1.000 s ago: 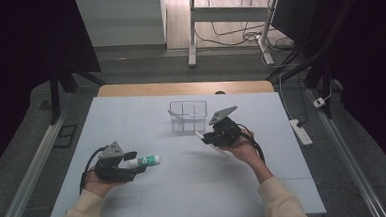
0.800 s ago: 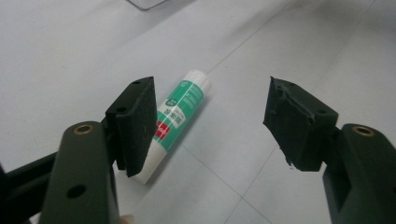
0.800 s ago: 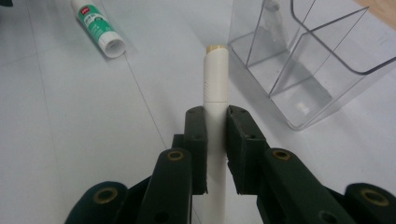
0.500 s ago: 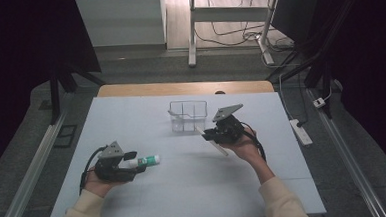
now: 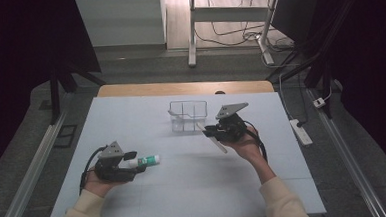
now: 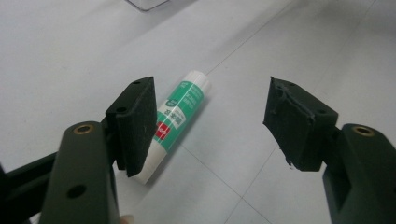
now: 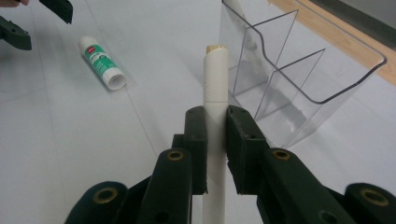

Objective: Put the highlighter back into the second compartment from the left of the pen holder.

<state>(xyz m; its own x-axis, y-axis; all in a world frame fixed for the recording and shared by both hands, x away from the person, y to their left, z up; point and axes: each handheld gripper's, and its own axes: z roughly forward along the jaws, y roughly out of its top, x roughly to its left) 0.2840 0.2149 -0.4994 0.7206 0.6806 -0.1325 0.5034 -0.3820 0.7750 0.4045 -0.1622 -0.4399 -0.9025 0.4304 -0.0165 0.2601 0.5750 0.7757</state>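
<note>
Right gripper [image 5: 208, 131] clamped on white marker pen [image 7: 215, 84], jaws pressed against barrel, pen tip toward clear divided organizer box [image 7: 299, 70]. In high view, pen [image 5: 213, 140] held slanted just in front of organizer [image 5: 188, 116], above pale table [image 5: 185, 189]. Left gripper [image 6: 208, 123] spread wide, gripping nothing. Green-and-white glue stick [image 6: 180, 116] lying flat on table, beside left-hand pad, between jaws. Glue stick [image 5: 146, 161] well apart from organizer.

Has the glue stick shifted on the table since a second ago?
No. The glue stick lies in the same spot relative to the clear organizer, just ahead of the open left gripper.
</note>
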